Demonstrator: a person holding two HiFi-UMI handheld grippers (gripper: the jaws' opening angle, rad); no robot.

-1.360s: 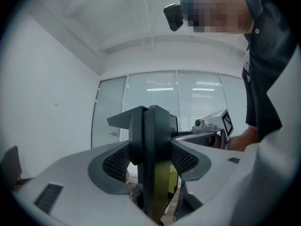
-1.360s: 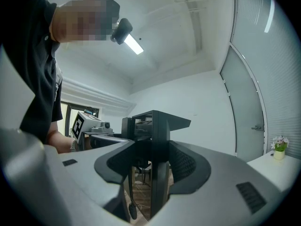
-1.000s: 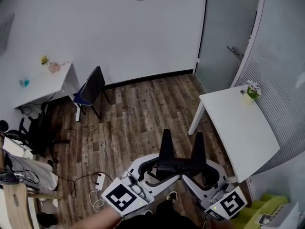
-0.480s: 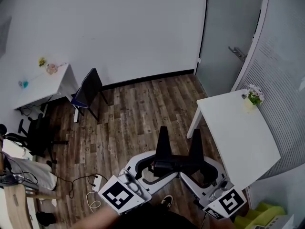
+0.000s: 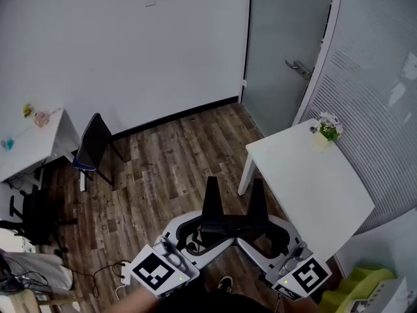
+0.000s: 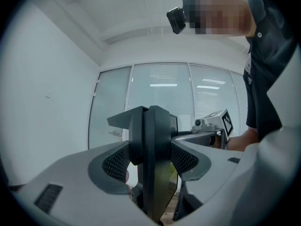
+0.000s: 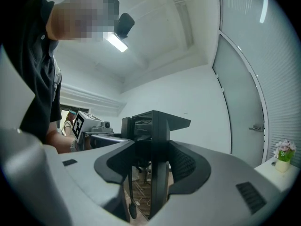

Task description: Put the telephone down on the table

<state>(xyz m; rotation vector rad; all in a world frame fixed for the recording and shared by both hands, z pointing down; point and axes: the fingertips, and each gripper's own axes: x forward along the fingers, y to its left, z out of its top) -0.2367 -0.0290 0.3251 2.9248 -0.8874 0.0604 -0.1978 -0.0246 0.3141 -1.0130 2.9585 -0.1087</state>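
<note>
Honestly, both claws, left (image 5: 212, 186) and right (image 5: 257, 186), are clamped on the black telephone (image 5: 229, 226) over wood floor (image 5: 163, 155), white table (image 5: 306, 175) just right.

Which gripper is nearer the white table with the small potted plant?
Right. The right gripper hangs close beside the white table, off its left edge; the left gripper sits farther left, over the floor.
</note>
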